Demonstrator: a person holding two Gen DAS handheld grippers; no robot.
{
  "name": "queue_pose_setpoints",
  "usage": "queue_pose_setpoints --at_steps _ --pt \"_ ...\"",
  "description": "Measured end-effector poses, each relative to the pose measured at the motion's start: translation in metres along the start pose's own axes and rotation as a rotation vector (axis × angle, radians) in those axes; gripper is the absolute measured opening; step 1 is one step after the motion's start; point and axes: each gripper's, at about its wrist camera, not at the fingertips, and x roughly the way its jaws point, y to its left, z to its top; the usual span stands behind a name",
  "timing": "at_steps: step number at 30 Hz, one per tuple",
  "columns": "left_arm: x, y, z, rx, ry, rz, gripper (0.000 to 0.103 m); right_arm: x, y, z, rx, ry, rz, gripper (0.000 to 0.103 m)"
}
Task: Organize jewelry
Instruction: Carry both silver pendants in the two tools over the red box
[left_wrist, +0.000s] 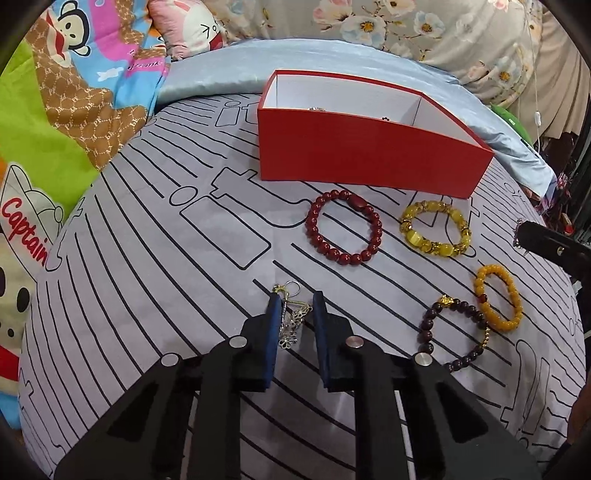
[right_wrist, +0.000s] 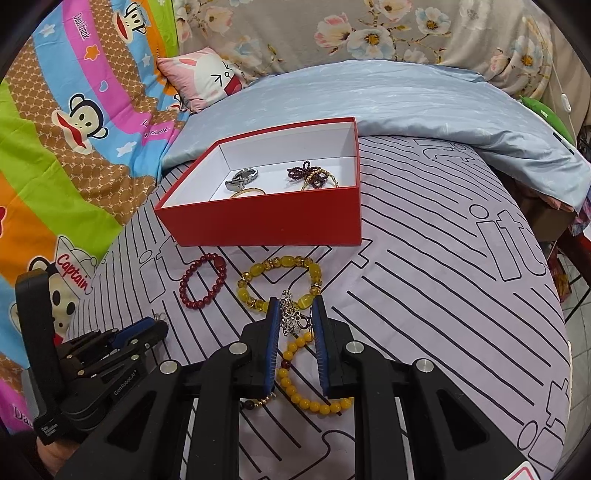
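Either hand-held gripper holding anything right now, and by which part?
Each hand-held gripper, left and right, has a silver filigree piece between its pads; firm hold and exact part cannot be told.
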Motion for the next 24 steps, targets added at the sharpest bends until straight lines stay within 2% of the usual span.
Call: queue_pose_setpoints --at_steps 7,13,19,24 --pt "-0.012 0.006 0.006 -0.028 -0.017 -0.039 0.016 -0.004 0.002 0.005 -0.002 -0.009 0.010 0.016" --pt "-0.033 0.005 0.020 -0.037 -0.063 -0.065 0.016 -0.012 0.005 0.013 -0.011 -0.036 0.018 0.016" --pt "-0.051 0.000 0.043 -0.025 -0.110 -0.082 0.016 -0.018 0.009 0.028 -0.017 -0.068 0.041 0.017" --pt "-0.055 -0.008 0.074 0.001 -0.149 -0.081 0.016 -0.019 0.012 0.053 -0.034 -0.104 0.056 0.017"
